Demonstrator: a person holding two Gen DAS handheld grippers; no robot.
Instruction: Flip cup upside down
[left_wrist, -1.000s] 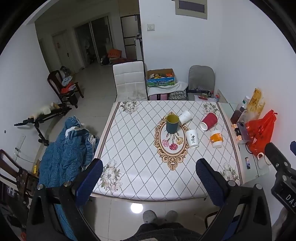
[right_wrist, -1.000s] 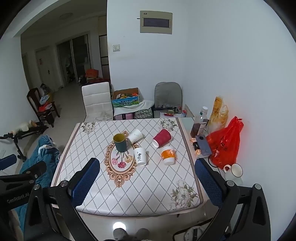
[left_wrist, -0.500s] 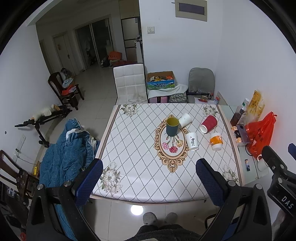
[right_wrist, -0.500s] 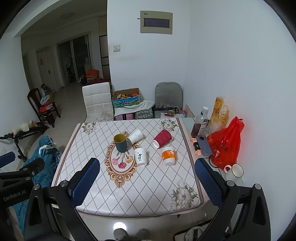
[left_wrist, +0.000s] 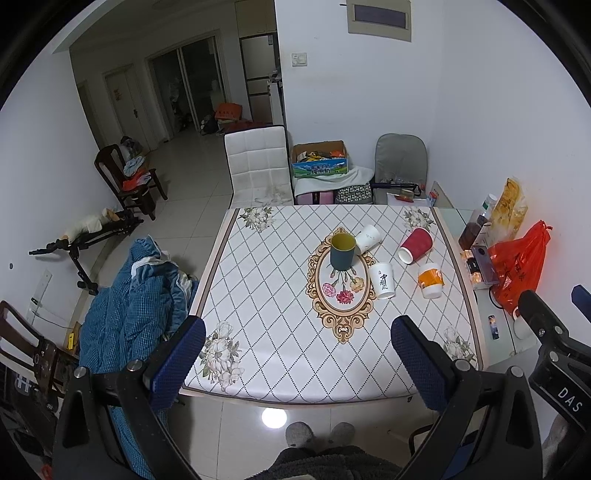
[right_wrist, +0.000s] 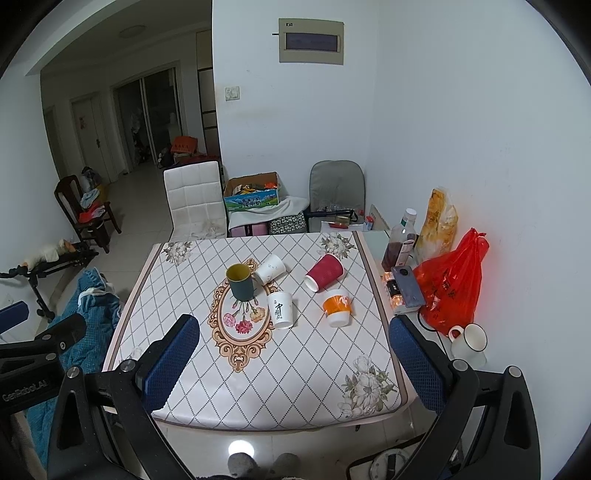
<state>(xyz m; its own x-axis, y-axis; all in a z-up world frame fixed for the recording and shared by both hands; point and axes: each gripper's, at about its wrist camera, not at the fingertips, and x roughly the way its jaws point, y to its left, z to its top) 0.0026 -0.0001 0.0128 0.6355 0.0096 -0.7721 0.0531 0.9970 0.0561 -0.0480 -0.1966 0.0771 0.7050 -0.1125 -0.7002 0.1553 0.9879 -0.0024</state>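
Claws (left_wrist: 297, 354) (right_wrist: 293, 356) wide apart, raised slightly; cups (left_wrist: 342, 252) unmoved.

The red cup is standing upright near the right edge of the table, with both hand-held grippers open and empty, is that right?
Not quite. The red cup is lying on its side, its open mouth toward the camera, as the right wrist view shows. The rest holds: it is near the right edge of the table, and the left hand-held gripper and right hand-held gripper are both open and empty.
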